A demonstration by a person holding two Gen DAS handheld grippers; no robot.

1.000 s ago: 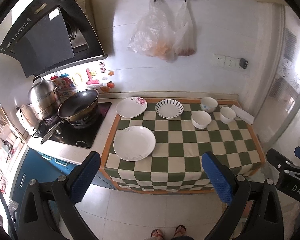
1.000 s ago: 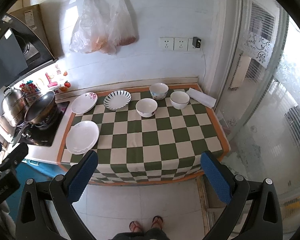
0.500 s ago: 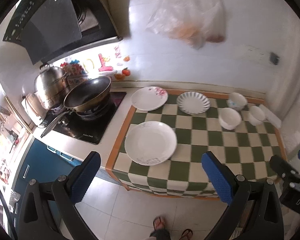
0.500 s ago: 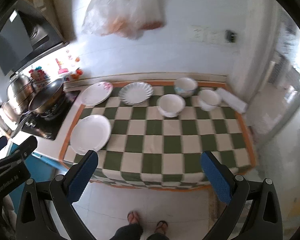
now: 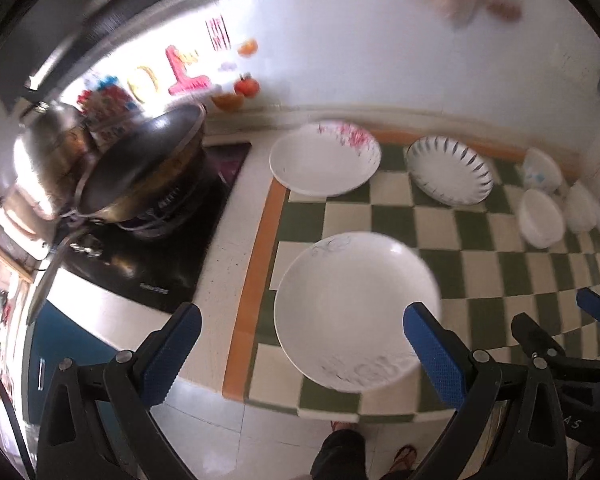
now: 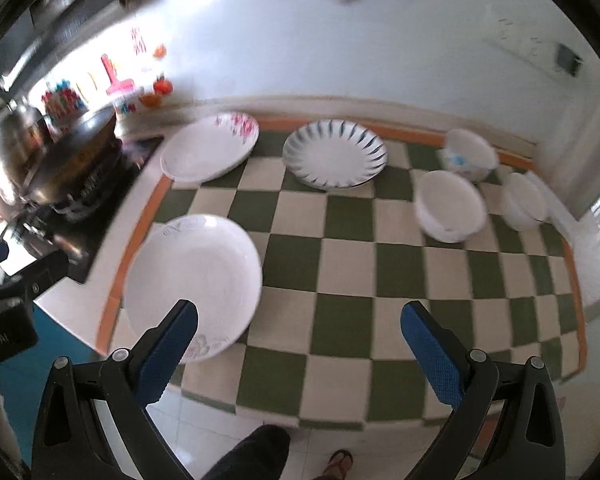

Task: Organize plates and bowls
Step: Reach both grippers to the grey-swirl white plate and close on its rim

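A large white plate (image 5: 352, 304) (image 6: 192, 276) lies near the front left of the green checked table (image 6: 340, 256). Behind it lie a pink-flowered plate (image 5: 324, 164) (image 6: 208, 152) and a blue-striped plate (image 5: 450, 176) (image 6: 334, 158). Three white bowls (image 6: 448, 204) (image 6: 470, 152) (image 6: 526, 200) stand at the back right. My left gripper (image 5: 300, 344) is open and empty, just short of the large plate. My right gripper (image 6: 300, 340) is open and empty over the table's front edge.
A black wok (image 5: 140, 168) and a steel pot (image 5: 48, 148) sit on the stove (image 5: 148, 256) left of the table. A white wall runs behind. The person's feet (image 6: 340, 460) show on the tiled floor below.
Both grippers have moved forward and down toward the table; the plates and bowls look much larger. The left gripper now faces the large white plate. Nothing on the table has moved.
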